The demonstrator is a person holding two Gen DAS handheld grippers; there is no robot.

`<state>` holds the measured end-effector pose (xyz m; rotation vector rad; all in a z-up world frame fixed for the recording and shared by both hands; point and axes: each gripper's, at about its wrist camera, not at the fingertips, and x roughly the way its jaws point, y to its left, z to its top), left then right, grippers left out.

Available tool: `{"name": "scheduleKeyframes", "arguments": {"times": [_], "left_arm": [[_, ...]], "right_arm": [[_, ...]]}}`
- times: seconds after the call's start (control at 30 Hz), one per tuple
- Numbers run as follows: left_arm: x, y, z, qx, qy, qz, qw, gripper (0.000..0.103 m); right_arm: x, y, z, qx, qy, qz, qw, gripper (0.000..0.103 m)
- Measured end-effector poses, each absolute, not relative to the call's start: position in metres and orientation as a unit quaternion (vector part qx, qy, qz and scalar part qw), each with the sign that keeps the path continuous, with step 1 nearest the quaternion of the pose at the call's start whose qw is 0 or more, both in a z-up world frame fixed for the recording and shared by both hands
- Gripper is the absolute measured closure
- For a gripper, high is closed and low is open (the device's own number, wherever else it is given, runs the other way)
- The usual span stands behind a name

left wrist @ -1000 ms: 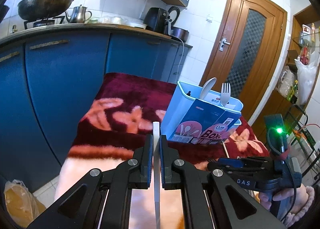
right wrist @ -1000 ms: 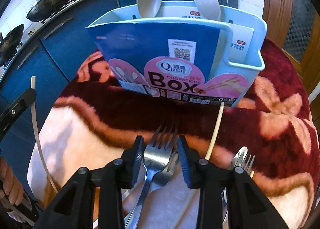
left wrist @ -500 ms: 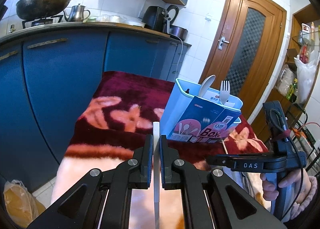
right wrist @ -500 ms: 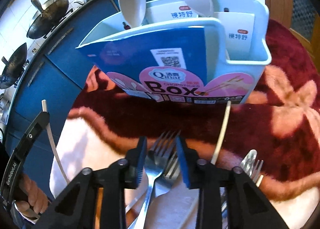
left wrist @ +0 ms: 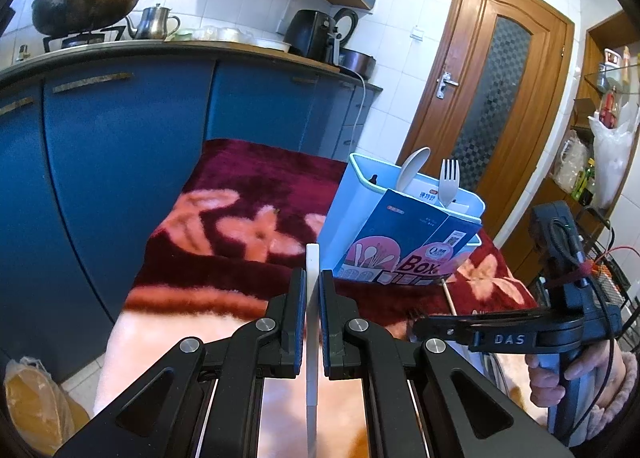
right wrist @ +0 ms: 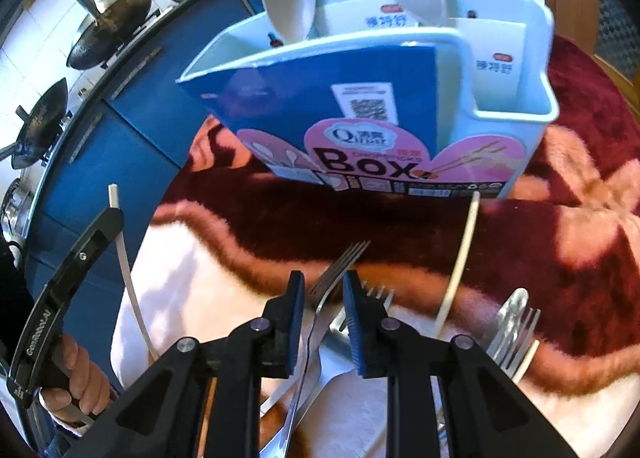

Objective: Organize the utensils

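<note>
The right gripper has just been closing around a steel fork — seemingly tipped on edge, not yet pinched; the left gripper grips a white chopstick.

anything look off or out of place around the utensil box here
Yes: the printed cardboard sleeve hangs askew, tilted off the light blue utensil holder. Metal forks and a chopstick lie scattered across the blanket rather than standing in the holder.
</note>
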<state>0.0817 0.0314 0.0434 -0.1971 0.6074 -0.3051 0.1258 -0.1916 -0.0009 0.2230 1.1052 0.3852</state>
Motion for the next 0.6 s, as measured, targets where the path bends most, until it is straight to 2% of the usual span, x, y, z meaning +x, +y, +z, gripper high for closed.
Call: {"name": "scheduleKeyframes", "arguments": {"times": [0.13, 0.33, 0.6], "left_arm": [[0.082, 0.032, 0.044, -0.100, 0.295, -0.154, 0.938, 0.097], [0.080, 0.031, 0.049, -0.110, 0.283, -0.171, 0.937, 0.097], [0.066, 0.021, 0.073, -0.113, 0.237, -0.189, 0.946, 0.097]], "right_arm": [[0.135, -0.189, -0.007, 0.113, 0.533, 0.180, 0.819, 0.079], [0.126, -0.192, -0.001, 0.144, 0.525, 0.203, 0.814, 0.090], [0.078, -0.204, 0.037, 0.186, 0.446, 0.229, 0.845, 0.094]]}}
